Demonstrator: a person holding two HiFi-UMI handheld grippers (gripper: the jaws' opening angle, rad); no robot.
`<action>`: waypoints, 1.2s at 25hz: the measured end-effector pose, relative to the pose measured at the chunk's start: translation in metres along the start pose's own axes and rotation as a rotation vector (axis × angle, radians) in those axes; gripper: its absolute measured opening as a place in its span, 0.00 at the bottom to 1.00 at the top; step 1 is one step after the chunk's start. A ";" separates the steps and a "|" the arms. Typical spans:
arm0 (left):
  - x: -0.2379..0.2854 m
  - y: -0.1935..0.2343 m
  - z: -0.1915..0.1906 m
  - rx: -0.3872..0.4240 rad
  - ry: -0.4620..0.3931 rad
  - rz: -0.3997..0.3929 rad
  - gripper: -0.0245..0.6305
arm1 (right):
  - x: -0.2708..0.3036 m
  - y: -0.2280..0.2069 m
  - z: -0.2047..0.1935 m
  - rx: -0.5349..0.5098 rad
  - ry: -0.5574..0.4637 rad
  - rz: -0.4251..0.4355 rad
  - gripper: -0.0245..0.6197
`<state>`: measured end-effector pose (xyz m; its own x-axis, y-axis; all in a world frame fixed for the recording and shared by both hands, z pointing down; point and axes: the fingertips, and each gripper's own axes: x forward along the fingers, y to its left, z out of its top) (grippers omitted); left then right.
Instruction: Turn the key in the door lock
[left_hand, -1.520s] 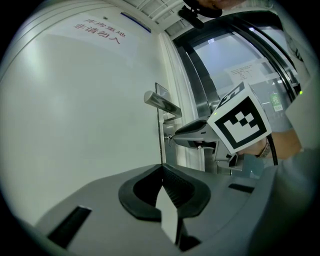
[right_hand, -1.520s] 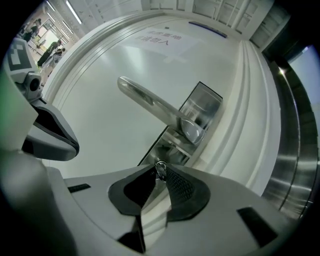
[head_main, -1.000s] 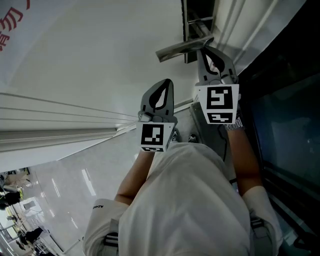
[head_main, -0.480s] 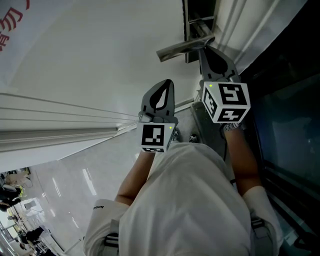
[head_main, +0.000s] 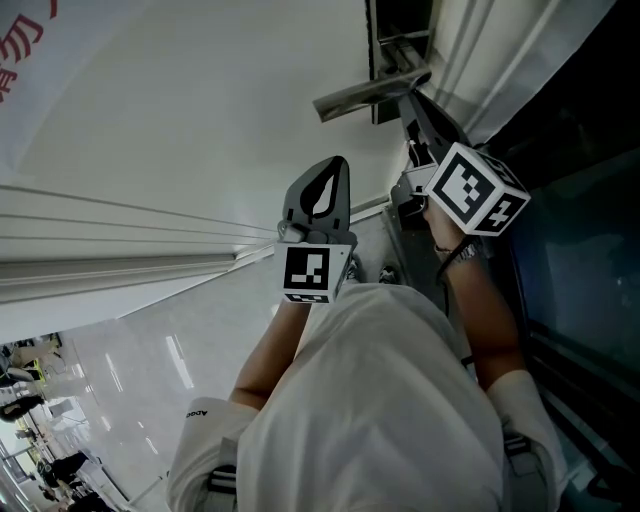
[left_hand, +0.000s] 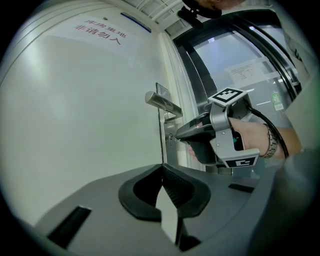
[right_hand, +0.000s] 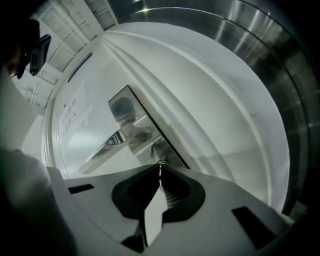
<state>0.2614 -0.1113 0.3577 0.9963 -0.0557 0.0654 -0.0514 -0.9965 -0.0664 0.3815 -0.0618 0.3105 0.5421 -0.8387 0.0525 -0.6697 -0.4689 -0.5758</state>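
- Your right tool (right_hand: 160, 166) is clenched on the key (left_hand: 171, 136). Its jaws press together with only that thin bit of metal at their tips.
- The key sits in the keyhole of the steel lock plate (right_hand: 125, 107), just below the lever handle (left_hand: 162, 102).
- The plate runs along the edge of the white door (left_hand: 90, 110), right beside the frame.
- In the left gripper view, your right tool points level at the plate with its tip at the keyhole. Your right hand (left_hand: 252, 140) is wrapped round its grip.
- In the head view, the marker cube (head_main: 478, 188) on your right tool stands canted, with one corner uppermost rather than a flat face.
- Your left tool (left_hand: 162, 167) is clenched on nothing. Its jaws meet at the tip and there is no object between them.
- You hold the left tool off the door, beside the right tool and apart from it. It is aimed at the door's plain face, on the side of the plate away from the frame.
- The left tool's marker cube (head_main: 305, 272) sits square to the head view, not tilted.
- A metal wristband (left_hand: 271, 141) shows on your right wrist, just behind the tool.
- Red lettering (left_hand: 98, 34) runs high on the door, well above the handle.
- Past the frame stands a glass panel (left_hand: 225, 52) with a paper notice (left_hand: 245, 72) on it.
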 end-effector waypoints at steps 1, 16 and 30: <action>0.000 0.000 0.000 0.000 0.000 0.000 0.05 | 0.000 -0.001 0.000 0.038 0.000 0.006 0.05; 0.002 0.000 -0.002 -0.004 0.005 0.001 0.05 | 0.001 -0.012 -0.004 0.683 -0.015 0.121 0.05; -0.002 -0.010 0.001 0.005 -0.001 -0.013 0.05 | 0.003 -0.014 -0.006 0.908 -0.054 0.168 0.05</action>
<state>0.2600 -0.1013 0.3575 0.9969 -0.0428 0.0653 -0.0382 -0.9968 -0.0703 0.3892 -0.0590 0.3236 0.5122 -0.8511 -0.1150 -0.0997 0.0741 -0.9923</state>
